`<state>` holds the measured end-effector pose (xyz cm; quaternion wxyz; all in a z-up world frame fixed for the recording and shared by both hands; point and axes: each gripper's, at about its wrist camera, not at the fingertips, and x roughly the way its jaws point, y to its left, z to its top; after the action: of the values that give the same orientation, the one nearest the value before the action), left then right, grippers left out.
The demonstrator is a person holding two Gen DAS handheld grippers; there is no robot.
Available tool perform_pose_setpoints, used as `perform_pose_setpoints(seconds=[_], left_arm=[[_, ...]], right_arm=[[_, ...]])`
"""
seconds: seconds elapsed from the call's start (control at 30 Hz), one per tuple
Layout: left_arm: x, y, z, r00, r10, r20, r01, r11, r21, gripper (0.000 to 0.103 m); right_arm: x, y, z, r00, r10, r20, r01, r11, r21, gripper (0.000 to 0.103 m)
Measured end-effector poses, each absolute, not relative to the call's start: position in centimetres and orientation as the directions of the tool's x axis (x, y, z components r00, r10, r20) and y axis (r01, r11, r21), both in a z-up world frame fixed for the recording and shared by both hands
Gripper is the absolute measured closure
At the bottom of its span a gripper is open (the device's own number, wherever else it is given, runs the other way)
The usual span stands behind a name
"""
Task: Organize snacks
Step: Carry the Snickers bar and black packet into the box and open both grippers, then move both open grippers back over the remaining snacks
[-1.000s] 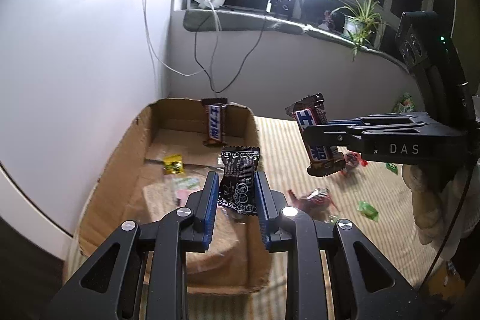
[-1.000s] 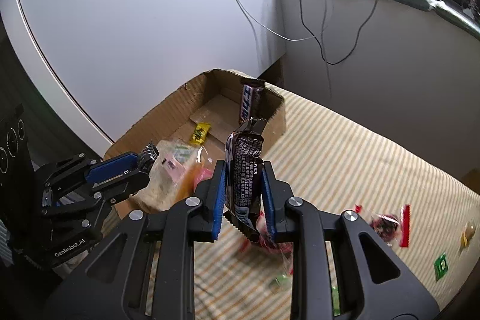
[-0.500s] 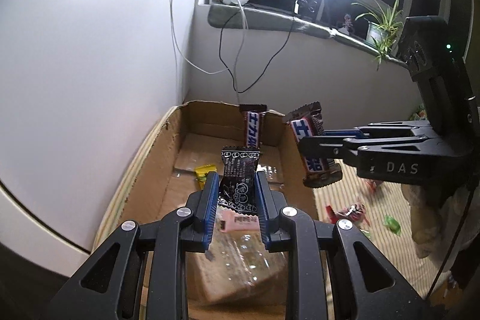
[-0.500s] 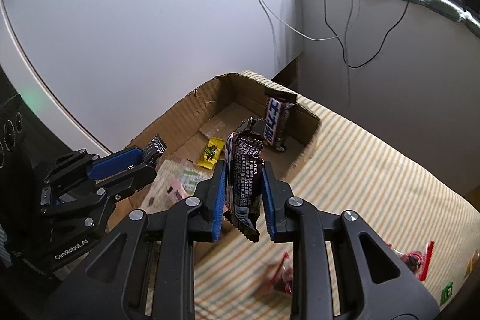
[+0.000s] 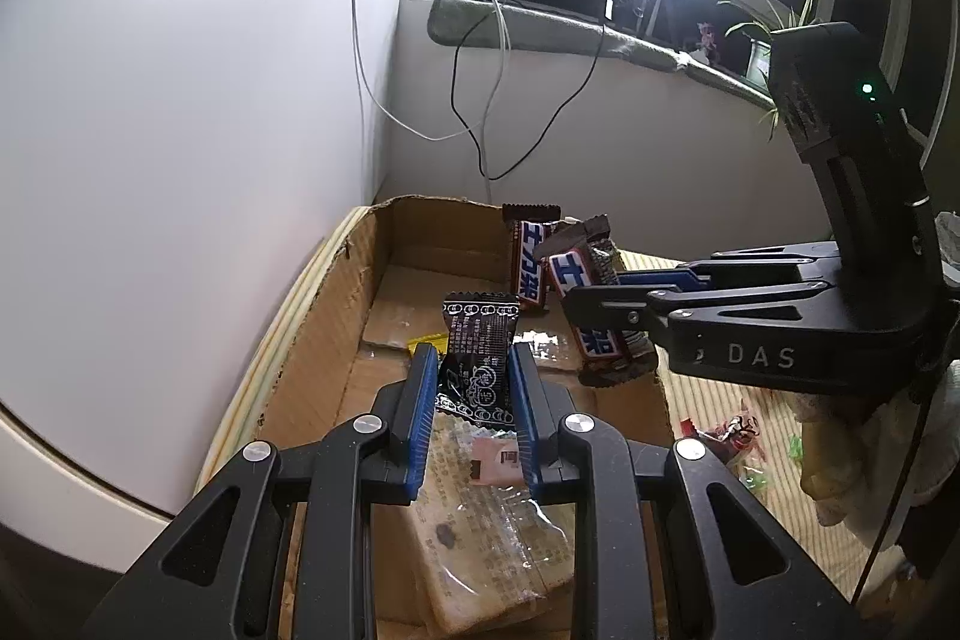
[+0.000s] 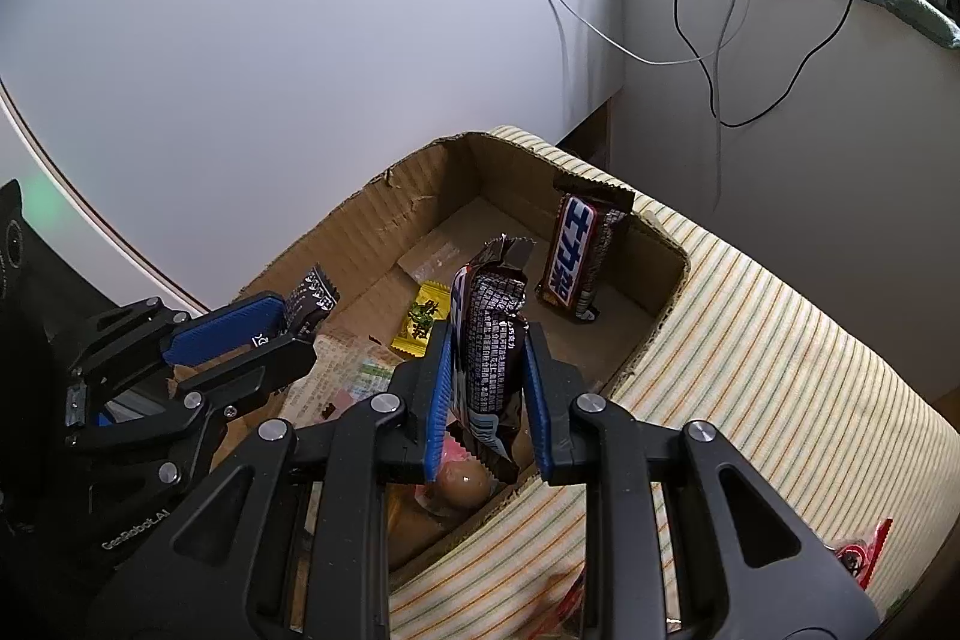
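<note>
My left gripper (image 5: 471, 370) is shut on a small black candy packet (image 5: 478, 358) and holds it above the open cardboard box (image 5: 336, 316). My right gripper (image 6: 486, 376) is shut on a brown chocolate bar (image 6: 489, 340), held upright over the box's right side; the bar also shows in the left wrist view (image 5: 591, 304). A second chocolate bar (image 6: 579, 259) leans against the box's far wall. The box (image 6: 666, 274) also holds a yellow candy (image 6: 423, 319), a clear biscuit pack (image 5: 492, 538) and a round brown sweet (image 6: 462, 484).
The box sits on a striped mat (image 6: 780, 370) beside a white wall (image 5: 180, 100). Loose red and green sweets (image 5: 735, 430) lie on the mat to the right. Cables (image 5: 480, 112) hang from the windowsill behind the box.
Both grippers have moved left and forward with their snacks, from beside the box to above its inside. The right gripper's bar now hangs near the leaning bar.
</note>
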<state>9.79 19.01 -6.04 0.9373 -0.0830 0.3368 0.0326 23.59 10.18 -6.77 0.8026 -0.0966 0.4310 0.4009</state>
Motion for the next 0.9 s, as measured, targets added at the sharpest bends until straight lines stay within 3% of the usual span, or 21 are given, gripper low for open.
perform_pose_setpoints(seconds=[0.53, 0.67, 0.8, 0.9], left_arm=[[9.8, 19.5, -6.0, 0.765, 0.032, -0.643, -0.147, 0.981, -0.125, 0.077], [9.4, 19.3, -5.6, 0.77, 0.038, -0.637, -0.149, 0.981, -0.122, 0.077], [8.9, 18.8, -5.1, 0.776, 0.044, -0.629, -0.148, 0.982, -0.114, 0.077], [8.5, 18.2, -4.5, 0.781, 0.047, -0.623, -0.141, 0.985, -0.102, 0.077]], right_arm=[[23.2, 10.0, -6.0, 0.332, 0.556, -0.762, -0.73, 0.663, 0.166, 0.078], [22.7, 9.3, -5.2, 0.368, 0.553, -0.748, -0.724, 0.675, 0.143, 0.053], [22.3, 8.5, -4.4, 0.392, 0.553, -0.735, -0.717, 0.684, 0.133, 0.046], [21.8, 7.6, -3.8, 0.426, 0.545, -0.722, -0.708, 0.698, 0.11, 0.032]])
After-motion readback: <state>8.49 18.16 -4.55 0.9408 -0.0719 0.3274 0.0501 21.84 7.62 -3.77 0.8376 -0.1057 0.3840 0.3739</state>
